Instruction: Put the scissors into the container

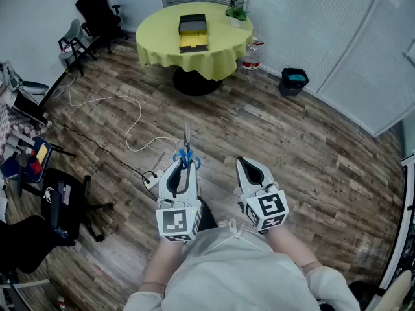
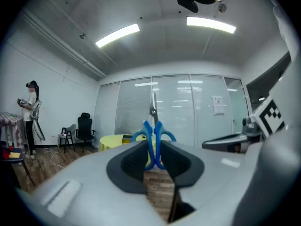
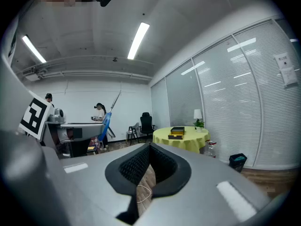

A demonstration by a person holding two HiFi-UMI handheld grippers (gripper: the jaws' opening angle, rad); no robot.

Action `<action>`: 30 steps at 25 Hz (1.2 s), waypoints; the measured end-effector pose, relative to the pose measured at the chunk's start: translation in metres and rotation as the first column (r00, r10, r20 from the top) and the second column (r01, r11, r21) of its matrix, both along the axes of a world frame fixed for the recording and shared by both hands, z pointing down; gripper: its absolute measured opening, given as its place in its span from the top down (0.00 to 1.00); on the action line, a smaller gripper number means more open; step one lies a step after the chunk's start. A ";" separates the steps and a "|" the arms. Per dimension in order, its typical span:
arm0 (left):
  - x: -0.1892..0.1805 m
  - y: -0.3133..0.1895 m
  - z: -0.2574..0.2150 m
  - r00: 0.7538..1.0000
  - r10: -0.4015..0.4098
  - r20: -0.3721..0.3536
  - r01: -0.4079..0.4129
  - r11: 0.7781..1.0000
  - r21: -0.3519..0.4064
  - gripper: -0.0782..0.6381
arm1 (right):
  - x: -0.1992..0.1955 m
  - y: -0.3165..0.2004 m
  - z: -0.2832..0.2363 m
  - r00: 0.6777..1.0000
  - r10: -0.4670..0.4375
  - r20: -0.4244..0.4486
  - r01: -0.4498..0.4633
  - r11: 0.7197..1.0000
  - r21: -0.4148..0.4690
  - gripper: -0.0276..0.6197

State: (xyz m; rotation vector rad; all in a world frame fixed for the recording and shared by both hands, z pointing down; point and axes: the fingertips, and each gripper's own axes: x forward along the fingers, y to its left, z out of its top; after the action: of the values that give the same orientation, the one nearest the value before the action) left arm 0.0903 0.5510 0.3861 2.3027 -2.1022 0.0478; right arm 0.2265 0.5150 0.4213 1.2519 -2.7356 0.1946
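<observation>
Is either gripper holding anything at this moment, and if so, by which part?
The left gripper holds the scissors by their blue handles, blades pointing away. The right gripper is shut on nothing.

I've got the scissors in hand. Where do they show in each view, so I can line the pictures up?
Head view: scissors at centre, held in the left gripper, blades pointing toward the table.
Left gripper view: dead centre, blue handles clamped between the jaws, blades up.
Right gripper view: left of centre, seen from the side.
Shared landmark: the round yellow table.
</observation>
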 end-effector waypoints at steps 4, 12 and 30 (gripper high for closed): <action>0.000 -0.005 0.002 1.000 -0.006 0.001 0.006 1.000 -0.001 0.77 | 0.001 -0.004 0.003 1.000 0.001 0.000 -0.001 1.000 -0.002 0.96; -0.009 -0.013 0.008 1.000 0.000 -0.002 0.000 1.000 -0.013 0.77 | -0.006 -0.013 0.008 1.000 0.018 0.018 -0.018 1.000 -0.021 0.96; -0.083 -0.156 0.012 0.997 0.057 -0.044 -0.060 0.997 -0.055 0.77 | -0.082 -0.148 0.020 1.000 0.022 0.009 -0.021 0.995 -0.098 0.96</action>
State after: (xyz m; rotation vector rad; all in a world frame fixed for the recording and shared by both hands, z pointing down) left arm 0.0071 0.3945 0.3979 2.3116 -1.9875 0.0577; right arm 0.1440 0.3665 0.4411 1.2579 -2.6860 0.3346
